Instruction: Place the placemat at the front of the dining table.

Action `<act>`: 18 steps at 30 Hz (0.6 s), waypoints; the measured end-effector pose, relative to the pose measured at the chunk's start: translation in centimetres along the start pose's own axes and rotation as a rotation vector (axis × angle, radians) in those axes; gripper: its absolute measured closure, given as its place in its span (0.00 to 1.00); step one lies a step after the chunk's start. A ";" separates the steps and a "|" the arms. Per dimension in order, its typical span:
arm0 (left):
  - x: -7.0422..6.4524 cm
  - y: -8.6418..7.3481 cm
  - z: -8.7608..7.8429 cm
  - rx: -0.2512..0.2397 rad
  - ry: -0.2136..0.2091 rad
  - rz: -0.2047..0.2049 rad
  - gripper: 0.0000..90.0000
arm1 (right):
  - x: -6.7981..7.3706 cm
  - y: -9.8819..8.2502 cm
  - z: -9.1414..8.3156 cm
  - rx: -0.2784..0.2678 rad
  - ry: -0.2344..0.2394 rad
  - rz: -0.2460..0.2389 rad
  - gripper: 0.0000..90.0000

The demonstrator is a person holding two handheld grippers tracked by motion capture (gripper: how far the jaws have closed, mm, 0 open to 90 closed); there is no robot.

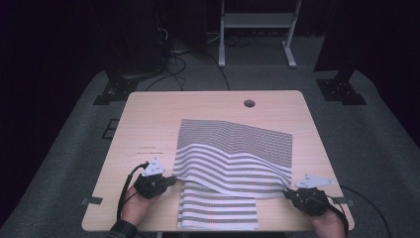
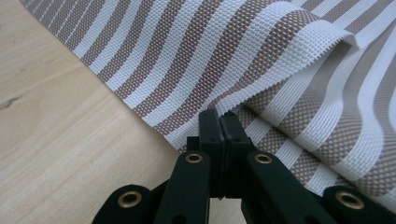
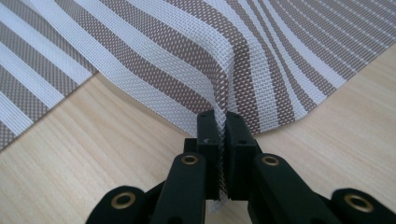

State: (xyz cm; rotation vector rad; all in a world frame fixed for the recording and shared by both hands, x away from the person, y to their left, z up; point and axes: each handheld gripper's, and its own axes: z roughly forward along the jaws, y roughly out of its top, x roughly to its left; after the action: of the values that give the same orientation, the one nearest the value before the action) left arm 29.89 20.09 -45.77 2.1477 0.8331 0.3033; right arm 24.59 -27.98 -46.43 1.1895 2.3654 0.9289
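Left gripper point(image 1: 171, 179) clamped on near-left corner of striped mat point(image 1: 233, 153); right gripper point(image 1: 288, 193) clamped on near-right corner; mat on tabletop point(image 1: 143, 124).

Both grippers are matte black. On the left gripper point(image 1: 170, 179) a grey three-cornered plate with small dark dots sits behind the claw, and a black cable loops back from its body past a plaid cuff at the wrist. The right gripper point(image 1: 288, 194) carries the same grey plate and a black cable. Behind each claw, angled black link arms bear brass-ringed pivots, and small dark screws dot the blocky jaw pads
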 end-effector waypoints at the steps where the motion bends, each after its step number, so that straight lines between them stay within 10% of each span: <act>1: 0.0 0.1 -0.1 -0.009 -0.002 -0.004 1.00 | -0.1 0.2 -0.1 -0.008 0.000 0.005 0.96; 18: 1.1 2.0 -0.6 -0.069 -0.001 -0.023 1.00 | -3.6 4.5 -0.4 -0.125 -0.014 0.041 0.97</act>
State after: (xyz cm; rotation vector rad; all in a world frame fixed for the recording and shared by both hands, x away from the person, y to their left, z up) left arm 31.36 20.21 -43.97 2.0731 0.8345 0.3141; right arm 29.14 -29.04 -43.02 1.1961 2.2438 1.0622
